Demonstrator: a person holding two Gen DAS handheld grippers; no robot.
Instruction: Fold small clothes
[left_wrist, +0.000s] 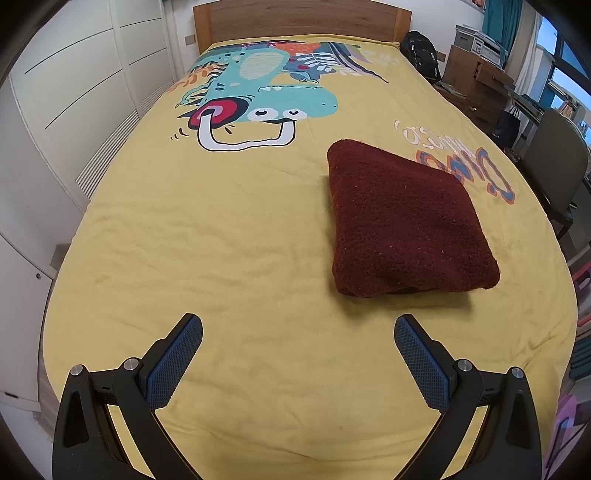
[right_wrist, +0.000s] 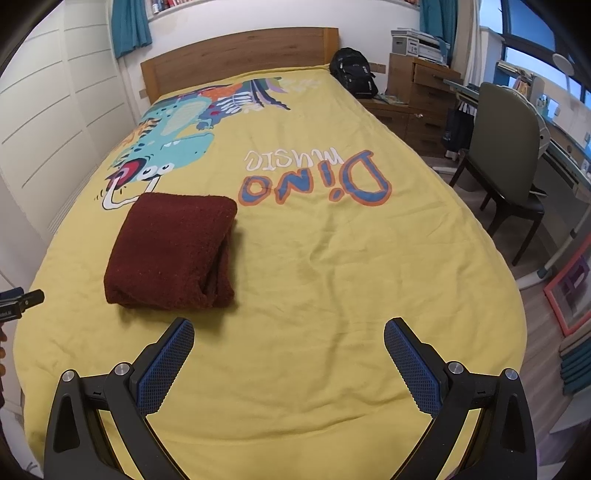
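A dark red fleecy garment lies folded into a thick square on the yellow bedspread. In the right wrist view the garment lies left of centre, its folded layers showing along the right side. My left gripper is open and empty, held above the bedspread just short of the garment and to its left. My right gripper is open and empty, above the bedspread, near the garment's front right corner. Neither gripper touches the garment.
The bedspread carries a dinosaur print and "Dino music" lettering. A wooden headboard stands at the far end. A white wardrobe is on the left. A chair, desk and black backpack stand at the right.
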